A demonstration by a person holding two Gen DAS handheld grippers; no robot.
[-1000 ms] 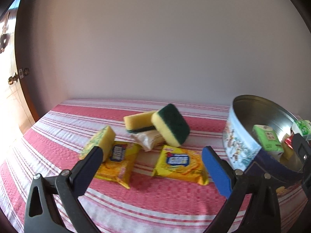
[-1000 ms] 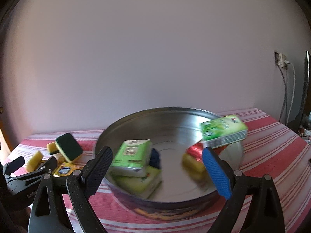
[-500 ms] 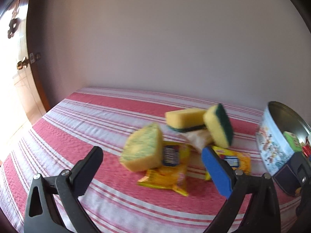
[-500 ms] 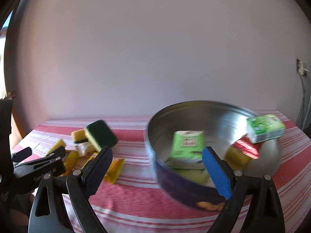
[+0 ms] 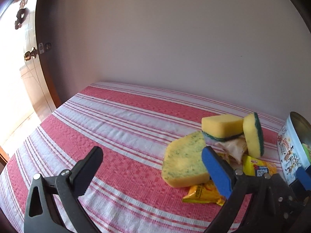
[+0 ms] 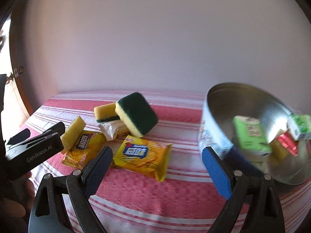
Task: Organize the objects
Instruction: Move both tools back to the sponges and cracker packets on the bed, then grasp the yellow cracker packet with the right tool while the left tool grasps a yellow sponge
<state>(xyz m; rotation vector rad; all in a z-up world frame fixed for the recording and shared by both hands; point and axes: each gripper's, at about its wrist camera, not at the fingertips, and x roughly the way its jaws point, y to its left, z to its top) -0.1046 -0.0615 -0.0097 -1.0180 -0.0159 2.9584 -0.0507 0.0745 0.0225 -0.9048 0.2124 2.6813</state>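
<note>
A pile lies on the red-striped cloth: a yellow sponge (image 5: 185,165) leaning on a yellow snack packet (image 5: 202,193), two yellow-green sponges (image 5: 221,127) (image 5: 252,136) over a white wrapper (image 5: 233,149). In the right wrist view the green-faced sponge (image 6: 137,114) sits behind a second yellow packet (image 6: 142,154). A round metal tin (image 6: 215,136) holds green boxes (image 6: 249,136) and a red item (image 6: 287,145). My left gripper (image 5: 151,167) is open, just left of the pile. My right gripper (image 6: 157,165) is open, in front of the packet.
A plain wall stands behind the table. A wooden door with a brass knob (image 5: 30,55) is at the far left, with bright light beyond. The striped cloth (image 5: 108,128) stretches bare to the left of the pile. The left gripper's body (image 6: 33,151) shows in the right wrist view.
Both grippers have swung left. The pile has slid to the right in the left wrist view; the tin has slid to the right edge in the right wrist view. Both stay open.
</note>
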